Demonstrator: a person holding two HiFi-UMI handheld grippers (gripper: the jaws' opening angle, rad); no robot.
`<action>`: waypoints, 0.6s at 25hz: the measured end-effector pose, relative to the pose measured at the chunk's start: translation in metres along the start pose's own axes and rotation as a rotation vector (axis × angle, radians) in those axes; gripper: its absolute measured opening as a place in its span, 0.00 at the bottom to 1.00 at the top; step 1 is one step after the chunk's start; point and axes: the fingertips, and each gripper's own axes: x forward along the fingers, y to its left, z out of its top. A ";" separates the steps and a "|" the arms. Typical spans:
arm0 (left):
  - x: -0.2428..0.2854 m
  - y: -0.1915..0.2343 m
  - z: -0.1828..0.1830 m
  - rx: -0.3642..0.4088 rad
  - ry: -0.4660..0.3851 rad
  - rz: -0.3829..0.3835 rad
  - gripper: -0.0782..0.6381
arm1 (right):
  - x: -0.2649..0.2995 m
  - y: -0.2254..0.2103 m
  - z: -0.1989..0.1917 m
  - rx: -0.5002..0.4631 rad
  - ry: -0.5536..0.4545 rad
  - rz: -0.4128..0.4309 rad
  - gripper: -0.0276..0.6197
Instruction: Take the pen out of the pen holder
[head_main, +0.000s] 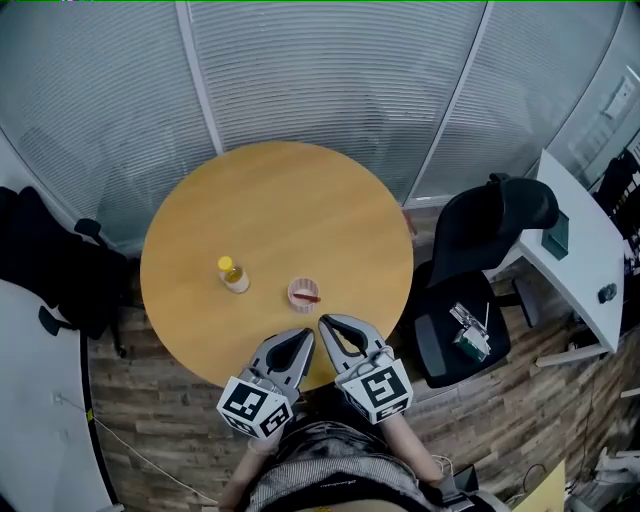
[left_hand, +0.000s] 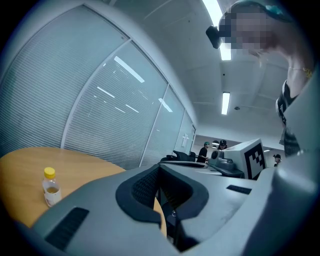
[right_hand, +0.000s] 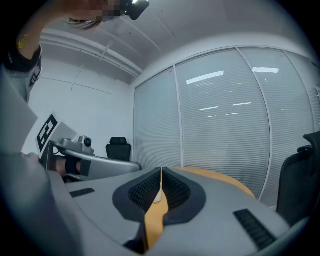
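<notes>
The holder (head_main: 297, 290), a small pale round cup, stands on the round bench (head_main: 300, 200) just below the centre of the head view. The red pen (head_main: 310, 297) leans across its mouth toward the right. Left of it, and apart, is a small clear bottle (head_main: 233, 274) with a yellow cap. At the bench's near edge, lower centre, the left hand-held gripper (head_main: 303, 336) and the right hand-held gripper (head_main: 325, 322) each have their jaws pressed together on nothing. Their tips lie side by side, just short of the holder.

The step in hand looks like the approach. To do it well, the right one, nearer the pen, should part its jaws before arriving and come in over the rim. It should close on the pen's exposed upper part, then lift along the pen's own slant so the light cup is not dragged or tipped. The left one could steady the cup's wall. The pen looks thin, smooth and hard, so it should be centred on the dark ribbed pads (right_hand: 145, 190). The bench's wood-look top appears smooth, and the cup would likely slide easily.
</notes>
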 end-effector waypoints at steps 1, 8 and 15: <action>0.005 0.005 0.000 -0.003 0.003 0.008 0.11 | 0.004 -0.006 0.000 0.003 0.005 0.004 0.08; 0.035 0.027 0.000 -0.004 0.025 0.063 0.11 | 0.029 -0.035 -0.009 -0.009 0.033 0.072 0.08; 0.052 0.048 -0.007 -0.001 0.035 0.144 0.11 | 0.049 -0.058 -0.027 0.013 0.050 0.139 0.08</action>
